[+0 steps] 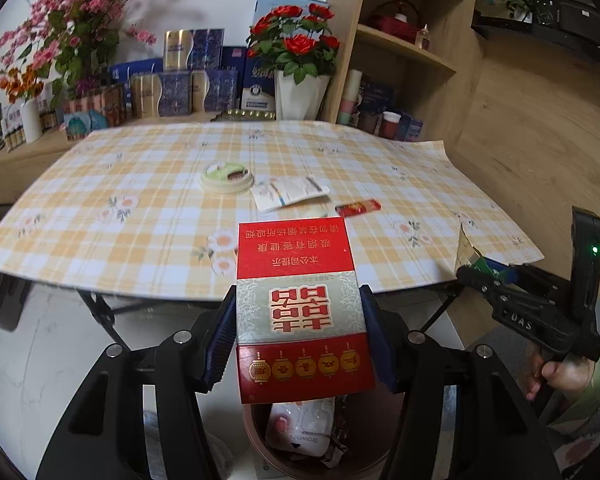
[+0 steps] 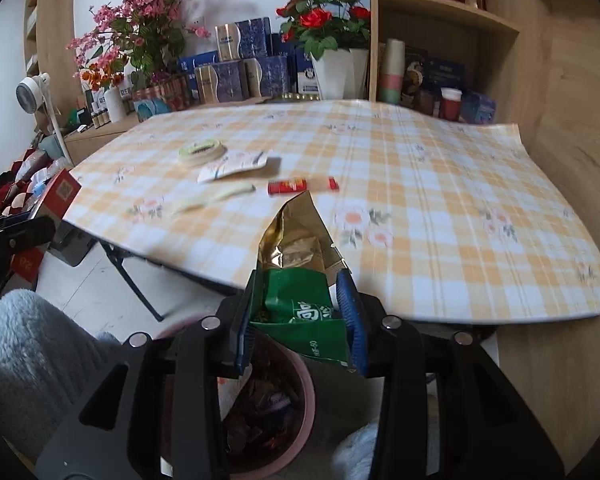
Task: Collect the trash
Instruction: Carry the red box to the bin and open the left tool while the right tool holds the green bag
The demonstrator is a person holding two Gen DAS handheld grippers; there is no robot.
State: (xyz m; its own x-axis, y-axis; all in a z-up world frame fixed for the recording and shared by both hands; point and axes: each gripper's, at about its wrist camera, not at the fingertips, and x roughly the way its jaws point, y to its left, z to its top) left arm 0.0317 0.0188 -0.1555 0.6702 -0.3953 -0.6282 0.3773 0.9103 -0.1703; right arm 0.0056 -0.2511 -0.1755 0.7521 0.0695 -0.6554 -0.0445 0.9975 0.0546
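Here, the left gripper [image 1: 300,320] is clamped on a red and silver cigarette carton [image 1: 300,304], its blue pads pressing both long sides, the carton held above a pink bin [image 1: 256,444] of wrappers. The right gripper [image 2: 300,312] is clenched on a green and gold snack bag [image 2: 300,276], crumpled between its pads, over the same bin [image 2: 304,408]. On the checked tablecloth [image 1: 140,168] beyond lie a round lid [image 1: 226,176], a white sachet [image 1: 288,192] and a small red packet [image 1: 358,207], well apart from both grippers.

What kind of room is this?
Probably a room in someone's home: a folding table with a checked tablecloth, pots of red roses and pink flowers, and wooden shelves holding cups and boxes.
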